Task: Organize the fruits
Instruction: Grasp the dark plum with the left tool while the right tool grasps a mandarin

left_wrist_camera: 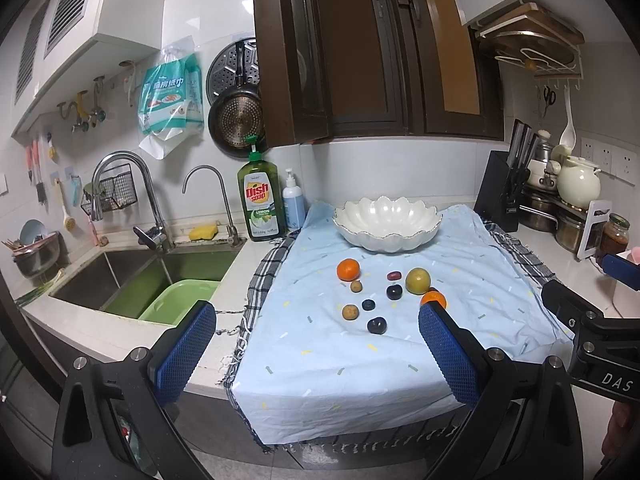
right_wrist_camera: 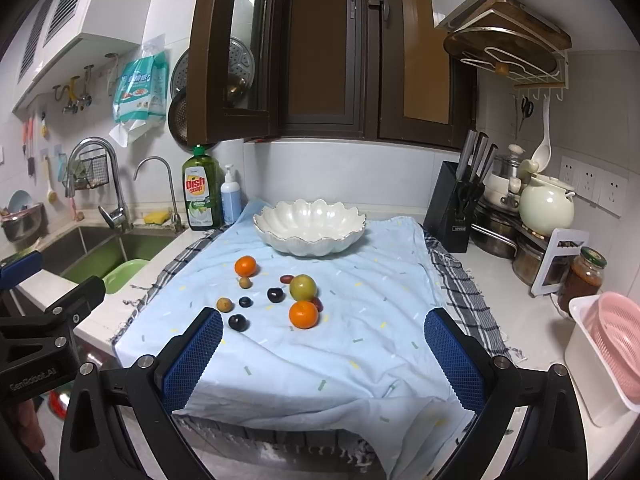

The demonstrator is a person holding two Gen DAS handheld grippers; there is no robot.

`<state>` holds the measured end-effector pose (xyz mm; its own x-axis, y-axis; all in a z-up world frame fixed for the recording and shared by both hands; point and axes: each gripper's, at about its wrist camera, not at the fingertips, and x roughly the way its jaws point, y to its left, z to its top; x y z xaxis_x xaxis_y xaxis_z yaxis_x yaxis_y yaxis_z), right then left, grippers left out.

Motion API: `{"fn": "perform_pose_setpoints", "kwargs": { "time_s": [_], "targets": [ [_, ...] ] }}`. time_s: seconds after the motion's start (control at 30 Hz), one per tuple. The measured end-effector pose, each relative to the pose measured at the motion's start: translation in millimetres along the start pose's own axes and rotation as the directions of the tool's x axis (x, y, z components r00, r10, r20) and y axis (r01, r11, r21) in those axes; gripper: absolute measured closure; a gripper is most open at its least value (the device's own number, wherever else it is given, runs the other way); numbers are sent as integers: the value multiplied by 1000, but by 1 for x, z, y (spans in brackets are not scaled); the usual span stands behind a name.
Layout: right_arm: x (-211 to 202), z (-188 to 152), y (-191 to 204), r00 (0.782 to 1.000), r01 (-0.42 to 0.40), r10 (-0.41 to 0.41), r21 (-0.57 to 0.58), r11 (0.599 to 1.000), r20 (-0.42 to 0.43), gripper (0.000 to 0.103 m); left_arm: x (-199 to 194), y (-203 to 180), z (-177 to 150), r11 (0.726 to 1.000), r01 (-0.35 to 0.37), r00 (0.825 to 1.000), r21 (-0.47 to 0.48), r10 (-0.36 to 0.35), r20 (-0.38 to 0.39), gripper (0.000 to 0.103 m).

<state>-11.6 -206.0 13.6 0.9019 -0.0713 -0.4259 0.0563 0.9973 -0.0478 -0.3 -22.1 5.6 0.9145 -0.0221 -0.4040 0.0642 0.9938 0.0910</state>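
A white scalloped bowl (left_wrist_camera: 388, 222) (right_wrist_camera: 310, 226) stands empty at the back of a light blue cloth (left_wrist_camera: 360, 344) (right_wrist_camera: 340, 360). In front of it lie loose fruits: two oranges (left_wrist_camera: 348, 269) (right_wrist_camera: 304, 314), a green-yellow fruit (left_wrist_camera: 418, 280) (right_wrist_camera: 303, 287), several dark plums (left_wrist_camera: 376, 325) (right_wrist_camera: 237, 322) and small brown fruits (left_wrist_camera: 349, 312) (right_wrist_camera: 224, 304). My left gripper (left_wrist_camera: 316, 352) is open and empty, short of the fruits at the counter's front edge. My right gripper (right_wrist_camera: 324, 356) is open and empty, also short of the fruits.
A sink (left_wrist_camera: 132, 280) with a green basin (left_wrist_camera: 180, 300) lies to the left, with dish soap (left_wrist_camera: 262, 196) behind it. A knife block (right_wrist_camera: 456, 208), pots, a jar (right_wrist_camera: 582, 276) and a pink basket (right_wrist_camera: 616, 344) stand on the right.
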Motion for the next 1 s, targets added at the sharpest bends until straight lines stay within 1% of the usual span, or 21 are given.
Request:
{"fn": "perform_pose_setpoints", "kwargs": {
  "time_s": [0.17,0.3,0.4,0.67,0.8,1.0],
  "targets": [
    [2,-1,0,1000,-2,2,-1,1000,-2,1,7,-1,0,1000,0,1000,-11,0,-9,0],
    [10,-2,-6,1000,-8,9,2,1000,-20,1,18,-6,-3,1000,25,999,-15,-25,-27,0],
    [22,-3,-11,999,-11,12,10,1000,-37,1,27,-9,-4,999,33,999,-8,-34,-36,0],
    [62,-7,-5,996,-24,23,-3,1000,-88,1,59,-15,-7,999,37,998,16,-36,-57,0],
    [84,-9,1,995,-3,0,-26,1000,-103,1,82,-19,-8,998,49,995,44,-45,-85,7],
    [121,-11,7,989,-14,7,-45,999,-149,1,123,-24,-11,993,104,985,57,-94,-144,19]
  ]
}}
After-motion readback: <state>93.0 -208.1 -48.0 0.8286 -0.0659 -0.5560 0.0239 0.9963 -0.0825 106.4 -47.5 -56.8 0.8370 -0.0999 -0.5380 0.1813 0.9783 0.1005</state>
